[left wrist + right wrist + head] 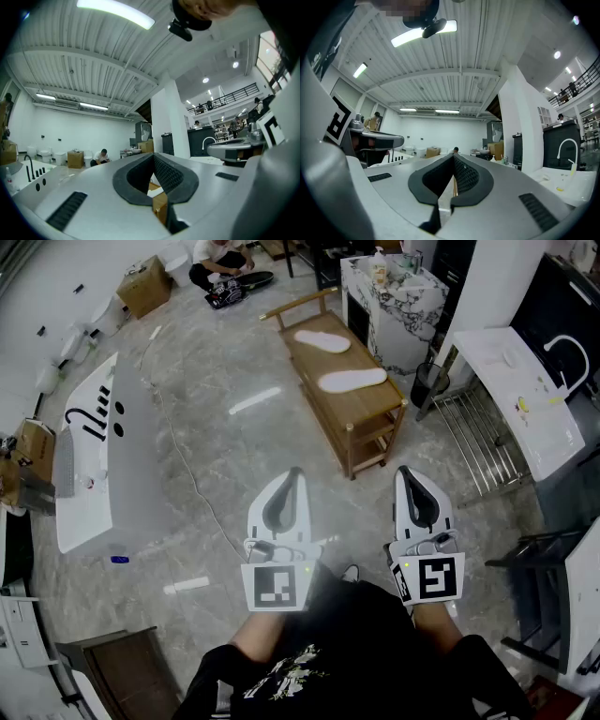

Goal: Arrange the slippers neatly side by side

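Two white slippers lie soles up on a low wooden bench (370,418) ahead of me: the far slipper (322,340) and the near slipper (352,381), apart and at different angles. My left gripper (294,472) and right gripper (405,470) are held level over the marble floor, well short of the bench, both shut with nothing between the jaws. In the left gripper view the shut left gripper (153,157) hides most of the bench; a strip of wood and white shows through the gap. The right gripper (453,158) looks the same in its own view.
A white counter with black taps (98,451) stands left. A marble-topped cabinet (394,306) is behind the bench, a metal rack (478,442) and a white basin unit (525,399) right. A person sits on the floor (220,263) far back near a cardboard box (143,285).
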A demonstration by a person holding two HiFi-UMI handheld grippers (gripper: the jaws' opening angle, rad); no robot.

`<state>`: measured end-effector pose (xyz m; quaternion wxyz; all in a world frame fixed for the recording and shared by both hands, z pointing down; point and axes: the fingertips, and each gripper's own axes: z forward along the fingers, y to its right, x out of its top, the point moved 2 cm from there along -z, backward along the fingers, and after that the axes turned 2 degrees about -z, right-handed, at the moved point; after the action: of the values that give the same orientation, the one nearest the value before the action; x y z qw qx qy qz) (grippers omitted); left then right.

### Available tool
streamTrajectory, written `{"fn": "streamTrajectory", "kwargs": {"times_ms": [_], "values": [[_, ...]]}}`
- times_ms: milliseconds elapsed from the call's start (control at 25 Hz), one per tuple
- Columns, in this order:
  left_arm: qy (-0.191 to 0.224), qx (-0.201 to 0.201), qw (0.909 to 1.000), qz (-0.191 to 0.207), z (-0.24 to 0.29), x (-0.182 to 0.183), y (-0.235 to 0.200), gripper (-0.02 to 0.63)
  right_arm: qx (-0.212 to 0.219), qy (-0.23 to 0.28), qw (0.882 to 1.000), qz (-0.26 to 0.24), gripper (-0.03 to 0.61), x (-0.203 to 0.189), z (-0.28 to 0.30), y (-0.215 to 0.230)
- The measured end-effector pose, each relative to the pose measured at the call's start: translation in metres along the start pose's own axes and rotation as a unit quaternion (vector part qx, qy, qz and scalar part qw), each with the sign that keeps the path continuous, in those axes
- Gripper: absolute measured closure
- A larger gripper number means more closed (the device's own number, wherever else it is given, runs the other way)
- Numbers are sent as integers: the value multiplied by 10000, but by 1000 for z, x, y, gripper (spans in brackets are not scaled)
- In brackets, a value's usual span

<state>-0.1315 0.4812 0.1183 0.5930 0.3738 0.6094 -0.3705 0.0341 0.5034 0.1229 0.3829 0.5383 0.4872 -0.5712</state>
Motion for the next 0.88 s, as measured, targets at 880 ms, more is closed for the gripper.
{"fn": "streamTrajectory", "kwargs": {"times_ms": [880], "values": [[-155,339,9993,57,-22,-1,-93,612,412,70,9988,264,581,3,44,-77]]}}
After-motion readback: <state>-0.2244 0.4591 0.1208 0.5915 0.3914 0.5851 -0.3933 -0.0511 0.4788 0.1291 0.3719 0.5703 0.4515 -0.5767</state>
